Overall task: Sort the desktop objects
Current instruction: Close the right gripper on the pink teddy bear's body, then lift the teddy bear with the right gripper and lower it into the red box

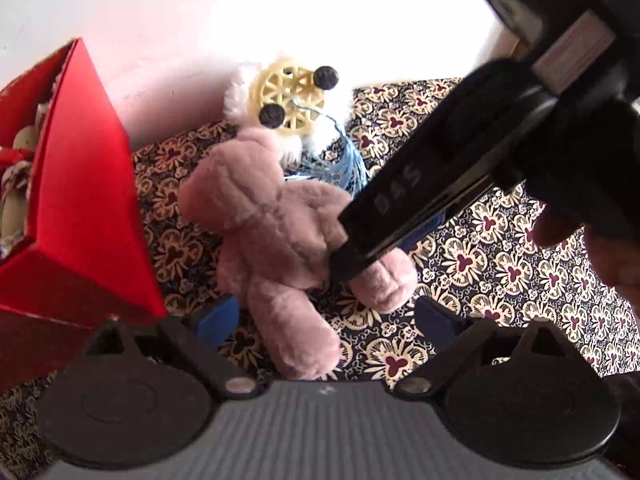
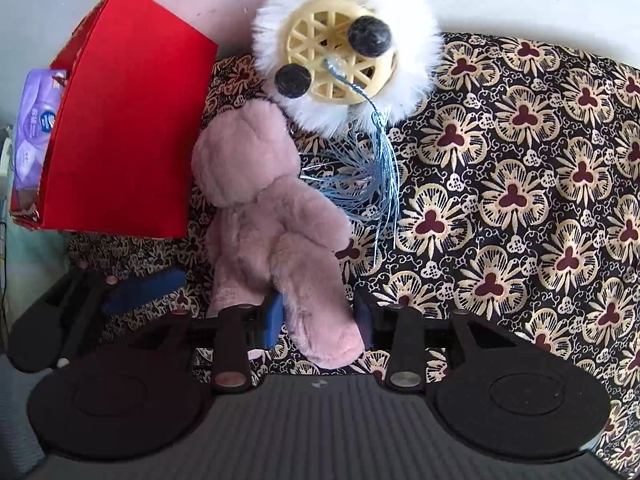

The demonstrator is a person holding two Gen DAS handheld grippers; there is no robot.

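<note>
Right tool (image 2: 320, 316) low over cloth, fingers astride pink bear's (image 2: 256, 200) leg.

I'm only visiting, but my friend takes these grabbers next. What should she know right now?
Right gripper: fingers either side of the pink plush bear's leg; grip not confirmed.
Left gripper: open, empty, hovering by the bear's legs.
The white fluffy ornament with cream lattice disc and blue tassel lies at the bear's head on the floral cloth.
The red box beside them already holds items.
Left: bear and ornament remain unsorted.
</note>
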